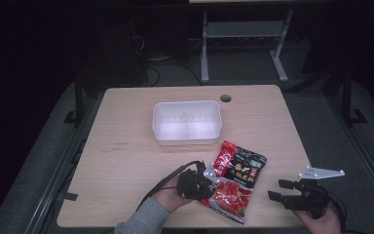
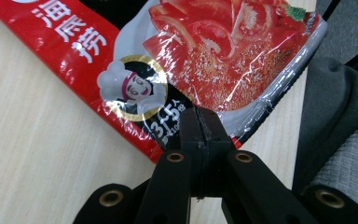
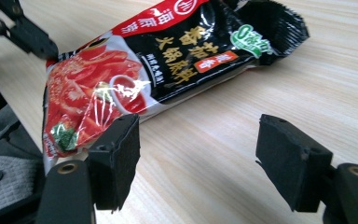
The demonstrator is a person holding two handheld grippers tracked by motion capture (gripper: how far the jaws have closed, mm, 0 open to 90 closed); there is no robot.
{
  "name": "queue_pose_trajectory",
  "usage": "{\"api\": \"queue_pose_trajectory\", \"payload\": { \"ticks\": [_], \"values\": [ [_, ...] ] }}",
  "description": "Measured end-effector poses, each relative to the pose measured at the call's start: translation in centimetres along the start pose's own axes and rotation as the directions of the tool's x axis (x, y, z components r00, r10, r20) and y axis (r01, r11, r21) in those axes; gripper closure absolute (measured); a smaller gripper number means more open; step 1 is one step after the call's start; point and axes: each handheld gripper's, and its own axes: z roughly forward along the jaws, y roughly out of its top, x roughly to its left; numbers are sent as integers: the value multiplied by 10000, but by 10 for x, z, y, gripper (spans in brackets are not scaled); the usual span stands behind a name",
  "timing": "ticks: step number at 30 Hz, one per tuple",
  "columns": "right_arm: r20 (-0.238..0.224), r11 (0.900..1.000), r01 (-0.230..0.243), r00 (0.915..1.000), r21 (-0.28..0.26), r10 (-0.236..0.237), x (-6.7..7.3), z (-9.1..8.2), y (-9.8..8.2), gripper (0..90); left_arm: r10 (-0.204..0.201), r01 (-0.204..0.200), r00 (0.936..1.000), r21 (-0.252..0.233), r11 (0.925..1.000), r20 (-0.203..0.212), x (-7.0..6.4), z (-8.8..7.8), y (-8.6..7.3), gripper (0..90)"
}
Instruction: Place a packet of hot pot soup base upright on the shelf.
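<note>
Pinching the near edge of the red-and-black seasoning packet [image 1: 236, 179], your left gripper [image 1: 205, 178] has its jaws pressed together on the film, as the left gripper view shows: the two black pads meet over the packet's [image 2: 205, 60] lower seam beside the chef emblem. The packet lies flat on the wooden table [image 1: 126, 146], toward the front edge on your right-hand half, just in front of the white divided container [image 1: 187, 122] and apart from it. Your right gripper [image 1: 282, 190] rests near the table's right front corner with its jaws spread; in the right gripper view nothing sits between the pads [image 3: 116, 154], and the packet [image 3: 168, 60] lies beyond them, untouched.

Risks from this position, as judged from the grip:
- The hold takes in only a narrow strip of glossy film. If you lift quickly, the packet may slide out of the pads, since its filled body hangs well away from the pinch.
- A one-sided grip lets the packet swing or fold. It could then catch the container's rim rather than clear it.
- The packet's near corner overhangs, or nearly overhangs, the table's front edge; a slip there may send it to the floor.
- Bringing your right gripper in with the pads spread could nudge the packet sideways against the left pinch.
</note>
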Motion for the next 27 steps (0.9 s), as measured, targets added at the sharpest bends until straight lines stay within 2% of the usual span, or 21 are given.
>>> {"api": "queue_pose_trajectory", "payload": {
  "ticks": [8, 11, 15, 19, 25, 27],
  "values": [
    [133, 9998, -167, 9998, -86, 169, -6, 2, 7, 290, 293, -289, 9996, 488, 9984, -64, -2, 8, 2, 900],
    [139, 9984, -495, 9987, -279, 499, -10, 5, 16, 279, 408, -403, 9991, 587, 9975, -74, -3, 10, 2, 900],
    [84, 9957, -917, 9957, -130, 918, -17, 11, 21, 259, 618, -606, 9980, 713, 9956, -141, -4, 12, 2, 900],
    [-12, 9933, -1148, 9934, 136, 1148, -22, 18, 24, 242, 686, -674, 9976, 726, 9951, -137, -4, 13, 1, 900],
    [-148, 9927, -1208, 9926, -29, 1207, -25, 22, 33, 238, 797, -783, 9966, 654, 9948, -185, -5, 14, -1, 900],
    [-346, 9910, -1334, 9905, -99, 1330, -27, 26, 39, 234, 821, -808, 9964, 623, 9948, -192, -5, 14, -2, 900]
  ]
}}
